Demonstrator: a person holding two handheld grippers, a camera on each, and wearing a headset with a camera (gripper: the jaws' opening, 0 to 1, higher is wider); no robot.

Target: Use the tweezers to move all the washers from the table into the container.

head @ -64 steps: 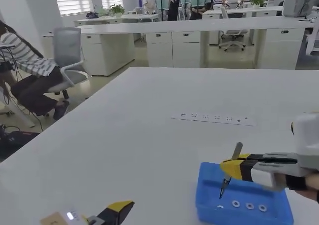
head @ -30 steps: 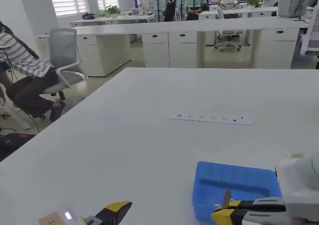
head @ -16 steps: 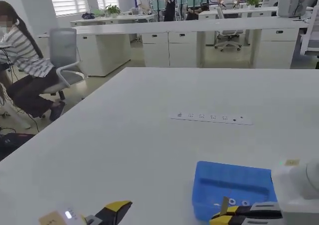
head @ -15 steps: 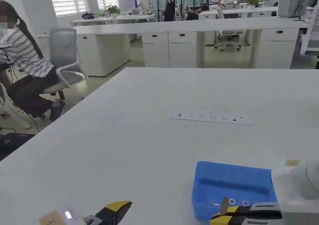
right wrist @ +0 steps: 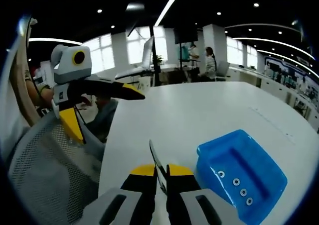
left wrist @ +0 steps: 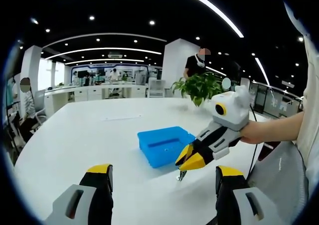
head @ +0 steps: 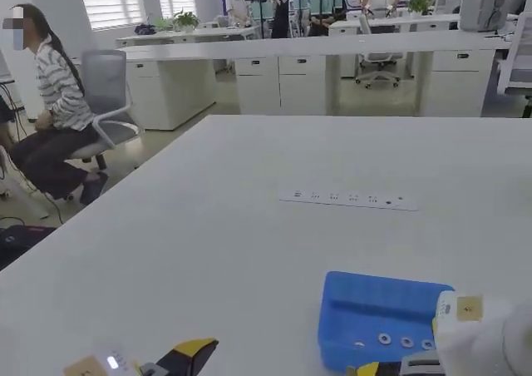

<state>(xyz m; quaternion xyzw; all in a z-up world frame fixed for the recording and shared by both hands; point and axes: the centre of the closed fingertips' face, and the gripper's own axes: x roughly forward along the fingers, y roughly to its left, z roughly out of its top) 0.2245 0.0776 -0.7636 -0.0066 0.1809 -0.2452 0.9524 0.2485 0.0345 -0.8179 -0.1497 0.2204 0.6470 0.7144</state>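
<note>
Head view: blue container [head: 382, 297] sitting on the white table [head: 249, 226], washers [head: 406, 342] lying inside near its front wall.
Left gripper view: left gripper [left wrist: 163, 169] hovering with jaws spread wide, holding nothing; right gripper [left wrist: 191, 161] pinching tweezers [left wrist: 180, 175] just beside the container.
Right gripper view: jaws clamping the tweezers; four washers lying in the container.

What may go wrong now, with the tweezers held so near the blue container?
1. The tip of the tweezers hangs close beside the blue container; a careless swing may knock it and scatter the four washers inside.
2. The right gripper is shut on a thin part of the tweezers, so they may twist or slip.
</note>
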